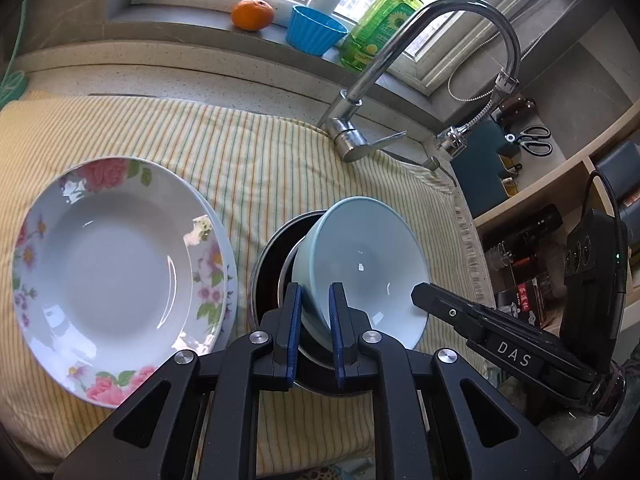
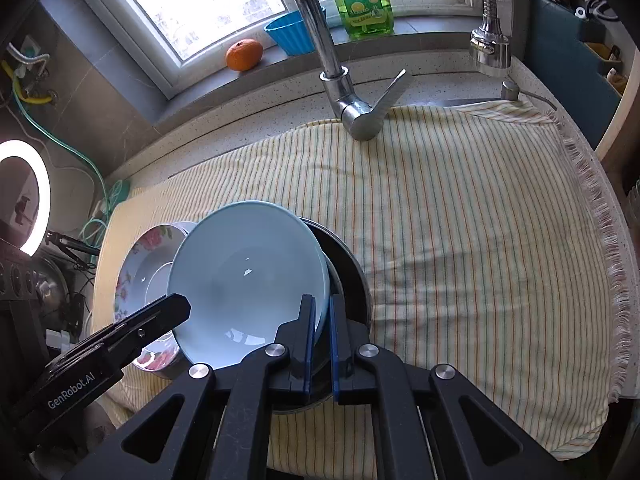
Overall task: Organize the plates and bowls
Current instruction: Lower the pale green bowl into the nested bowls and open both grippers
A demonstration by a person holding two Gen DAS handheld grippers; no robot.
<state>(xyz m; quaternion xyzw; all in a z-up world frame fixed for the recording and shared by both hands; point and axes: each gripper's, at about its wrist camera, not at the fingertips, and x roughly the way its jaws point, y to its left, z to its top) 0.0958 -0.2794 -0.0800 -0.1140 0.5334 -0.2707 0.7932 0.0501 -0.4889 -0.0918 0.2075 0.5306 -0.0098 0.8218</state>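
A light blue bowl (image 1: 360,264) (image 2: 244,280) hangs tilted over a dark metal bowl (image 1: 270,264) (image 2: 348,276) that stands on the striped cloth. My left gripper (image 1: 315,306) is shut on the blue bowl's near-left rim, one blue pad inside and one outside. My right gripper (image 2: 320,314) is shut on the same bowl's right rim. Each gripper's black tip shows in the other's view at the bowl's opposite edge. A floral deep plate (image 1: 112,272) (image 2: 140,272) rests on another plate just left of the bowls.
A yellow striped cloth (image 1: 260,168) (image 2: 460,240) covers the counter. A chrome faucet (image 1: 360,132) (image 2: 356,112) rises behind it. An orange (image 1: 253,14), a blue cup (image 1: 314,30) and a green soap bottle (image 1: 380,28) stand on the sill. Shelves (image 1: 560,184) stand right; a ring light (image 2: 24,196) glows far left.
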